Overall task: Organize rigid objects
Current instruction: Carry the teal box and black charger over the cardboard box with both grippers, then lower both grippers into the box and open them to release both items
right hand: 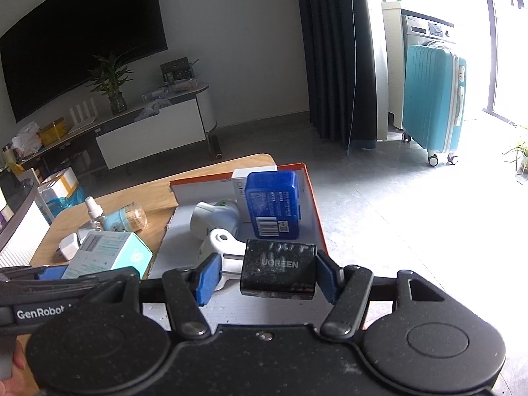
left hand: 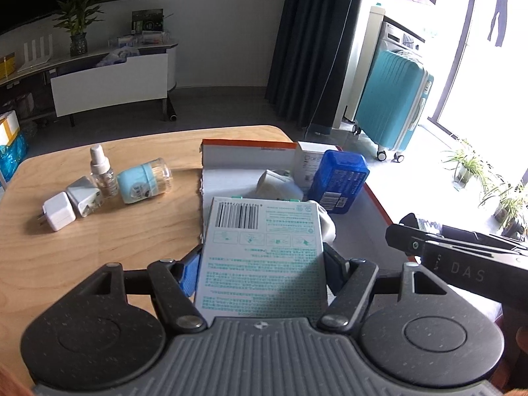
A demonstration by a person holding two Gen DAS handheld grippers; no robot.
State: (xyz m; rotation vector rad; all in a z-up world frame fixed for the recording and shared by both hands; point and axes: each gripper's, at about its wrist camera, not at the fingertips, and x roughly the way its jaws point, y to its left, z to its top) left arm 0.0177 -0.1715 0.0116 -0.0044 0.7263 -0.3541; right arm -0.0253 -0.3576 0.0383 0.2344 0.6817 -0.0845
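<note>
My left gripper (left hand: 262, 264) is shut on a white and teal carton (left hand: 264, 250) and holds it over the near left edge of the orange-rimmed box (left hand: 376, 198). The carton also shows in the right wrist view (right hand: 105, 254). My right gripper (right hand: 269, 274) is shut on a black UGREEN charger (right hand: 279, 272) above the box (right hand: 313, 204). Inside the box lie a blue case (right hand: 272, 203), a white thermometer-like device (right hand: 214, 217) and a white plug (right hand: 219, 247). On the table stand a spray bottle (left hand: 102, 171), a toothpick jar (left hand: 145, 180) and two white chargers (left hand: 71, 206).
The wooden table (left hand: 115, 257) ends close behind the box. Beyond it are a TV stand (left hand: 109, 79), a dark curtain (left hand: 313, 43) and a teal suitcase (left hand: 392, 102). The right gripper's body (left hand: 462, 264) shows at the right of the left wrist view.
</note>
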